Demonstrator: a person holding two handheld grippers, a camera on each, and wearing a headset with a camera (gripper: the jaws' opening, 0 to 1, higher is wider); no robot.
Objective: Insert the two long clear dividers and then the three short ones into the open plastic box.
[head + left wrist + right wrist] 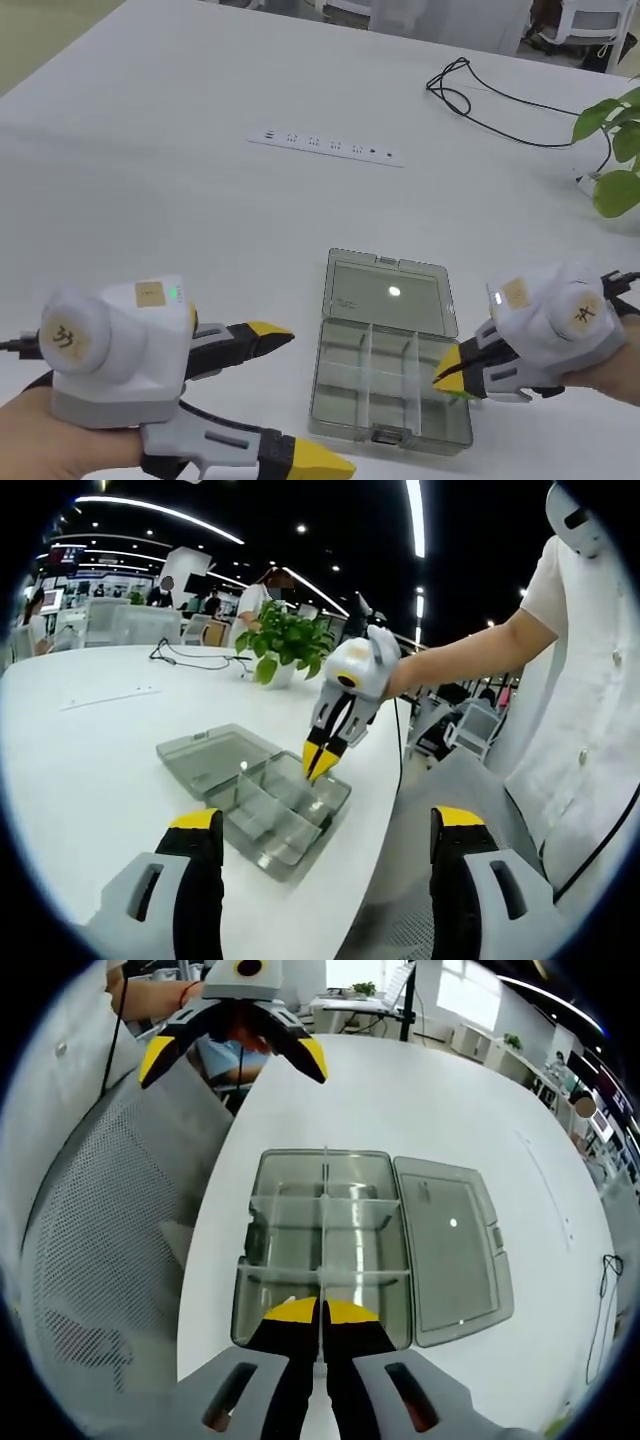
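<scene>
Now, L tool (300, 400) wide, tagged "33", R tool (450, 375) closed at box (319, 395).

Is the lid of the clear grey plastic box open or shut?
Open: the clear grey lid lies flat on the white table beside the divided box base.
</scene>
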